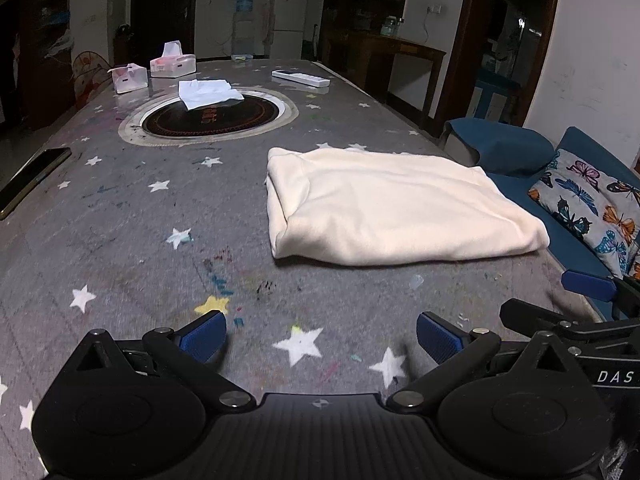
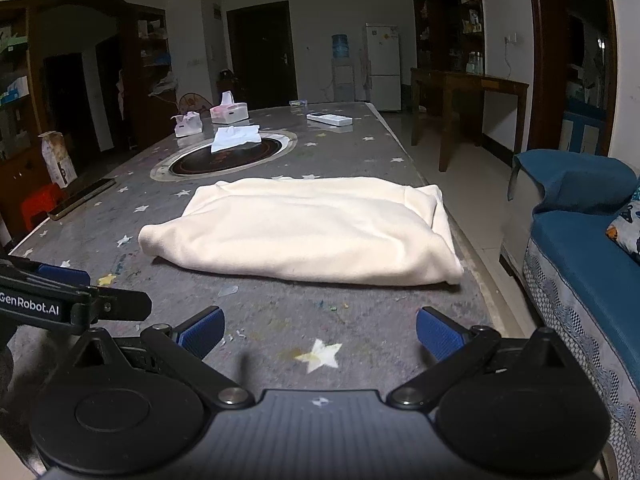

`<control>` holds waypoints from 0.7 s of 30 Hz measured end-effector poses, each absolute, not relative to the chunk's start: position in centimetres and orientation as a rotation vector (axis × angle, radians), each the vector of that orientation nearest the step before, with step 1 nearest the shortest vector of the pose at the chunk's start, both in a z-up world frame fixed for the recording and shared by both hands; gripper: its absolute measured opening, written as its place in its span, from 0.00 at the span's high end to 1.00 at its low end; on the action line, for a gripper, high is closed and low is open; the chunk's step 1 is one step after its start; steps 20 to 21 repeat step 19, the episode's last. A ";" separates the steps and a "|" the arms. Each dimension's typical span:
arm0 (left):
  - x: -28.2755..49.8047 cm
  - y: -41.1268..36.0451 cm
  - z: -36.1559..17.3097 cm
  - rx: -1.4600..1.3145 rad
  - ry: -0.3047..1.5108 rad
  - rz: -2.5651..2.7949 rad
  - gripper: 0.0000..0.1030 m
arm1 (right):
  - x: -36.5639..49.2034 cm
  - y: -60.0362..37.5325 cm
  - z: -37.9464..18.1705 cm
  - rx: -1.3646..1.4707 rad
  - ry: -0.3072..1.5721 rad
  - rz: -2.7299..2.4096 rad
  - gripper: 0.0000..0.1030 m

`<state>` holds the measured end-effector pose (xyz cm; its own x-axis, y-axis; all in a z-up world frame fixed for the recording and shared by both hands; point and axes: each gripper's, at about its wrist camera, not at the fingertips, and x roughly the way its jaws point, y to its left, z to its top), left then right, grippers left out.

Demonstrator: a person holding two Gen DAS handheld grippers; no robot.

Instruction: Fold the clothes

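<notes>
A cream garment (image 1: 392, 208) (image 2: 316, 228) lies folded into a thick rectangle on the grey star-patterned table (image 1: 140, 240) (image 2: 280, 320), near its right edge. My left gripper (image 1: 320, 338) hovers open over the table in front of the garment, nothing between its blue pads (image 1: 204, 336). My right gripper (image 2: 320, 332) is also open and empty, just short of the garment's near edge. In the left wrist view the right gripper (image 1: 588, 284) shows at the right border; in the right wrist view the left gripper (image 2: 60, 280) shows at the left border.
Farther back on the table sit a round black inset hob (image 1: 210, 114), a white cloth (image 1: 208, 92), two tissue boxes (image 1: 172, 64), a white remote (image 1: 300, 78) and a phone (image 1: 34, 178) at the left edge. A blue sofa (image 2: 592, 248) with a butterfly cushion (image 1: 592, 204) stands right of the table.
</notes>
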<state>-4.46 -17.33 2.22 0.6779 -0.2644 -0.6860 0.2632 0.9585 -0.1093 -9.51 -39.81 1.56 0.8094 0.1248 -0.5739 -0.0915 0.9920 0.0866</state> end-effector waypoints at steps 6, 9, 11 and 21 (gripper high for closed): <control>-5.1 -17.4 2.1 -0.003 0.772 -0.300 0.00 | -9.9 -39.5 1.8 0.057 0.610 0.116 0.00; -5.2 -17.3 2.1 -0.003 0.770 -0.299 0.00 | -10.1 -39.4 1.8 0.056 0.609 0.114 0.00; -5.3 -17.3 2.2 -0.003 0.768 -0.298 0.00 | -10.2 -39.4 1.8 0.057 0.608 0.115 0.00; -5.7 -17.3 2.3 -0.006 0.766 -0.301 0.00 | -10.5 -39.1 2.0 0.060 0.602 0.120 0.00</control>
